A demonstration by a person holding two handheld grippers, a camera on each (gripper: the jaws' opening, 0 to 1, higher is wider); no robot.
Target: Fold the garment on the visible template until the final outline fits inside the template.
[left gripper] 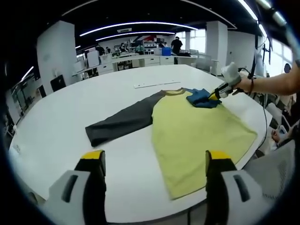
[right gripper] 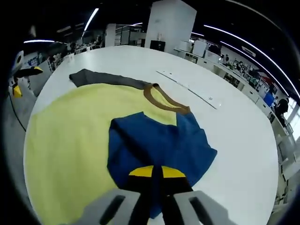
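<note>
Right tool point(right gripper: 157, 172) has its jaws pressed together on the edge of the blue sleeve point(right gripper: 161, 143), which is folded in over the yellow shirt point(left gripper: 197, 133) near the collar point(right gripper: 164, 99). In the left gripper view that same tool point(left gripper: 216, 94) sits at the shirt's far shoulder, held by a hand point(left gripper: 241, 83) reaching in from the right. Left tool point(left gripper: 154, 161) hangs spread and empty off the near edge of the white bench point(left gripper: 56, 131), short of the hem.

What matters next is the grey sleeve point(left gripper: 119, 124): it lies flat, stretched out sideways from the shirt's body, long axis running away from the collar toward the bench's left side. It lies ahead and left of the left tool and well apart from the right one, so I judge the left tool the natural one to fold it in. No template outline can be made out.
</note>
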